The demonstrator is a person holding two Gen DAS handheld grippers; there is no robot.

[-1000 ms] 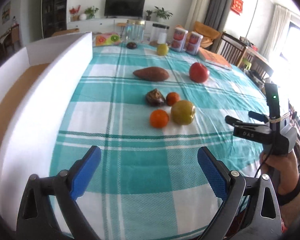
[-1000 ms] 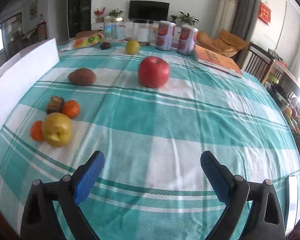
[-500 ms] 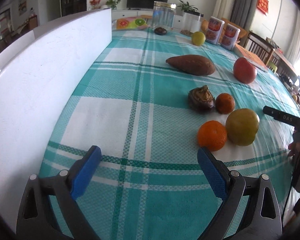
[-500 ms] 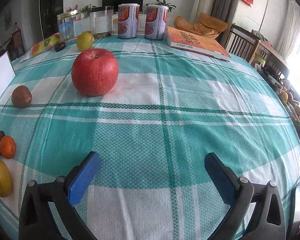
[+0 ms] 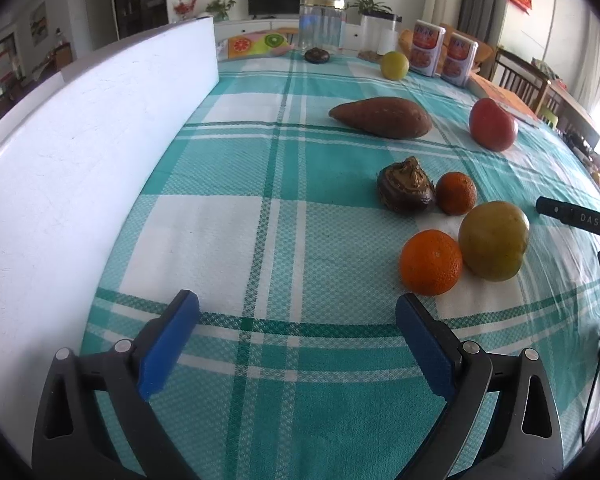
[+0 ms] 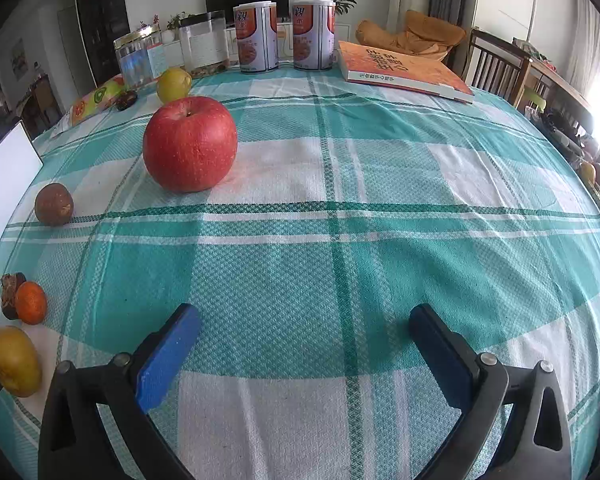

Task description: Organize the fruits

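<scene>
My left gripper (image 5: 298, 326) is open and empty above the checked tablecloth. Ahead to its right lie an orange (image 5: 430, 262), a yellow-green fruit (image 5: 494, 240), a small tangerine (image 5: 456, 193) and a brown knobbly fruit (image 5: 405, 191). Farther off lie a sweet potato (image 5: 381, 117), a red apple (image 5: 493, 124) and a lemon (image 5: 394, 65). My right gripper (image 6: 304, 334) is open and empty. The red apple (image 6: 189, 143) sits ahead to its left, the lemon (image 6: 173, 84) behind it.
A white box wall (image 5: 80, 152) runs along the left side. Glass jars (image 5: 322, 36), two tins (image 6: 284, 36), an orange book (image 6: 400, 70) and a fruit-print packet (image 5: 256, 43) stand at the far end. Chairs (image 6: 496, 66) stand beyond the table's right edge.
Both grippers moved forward over the table; the left one swung left toward the white box, the right one swung right and closer to the apple. Both stayed open.
</scene>
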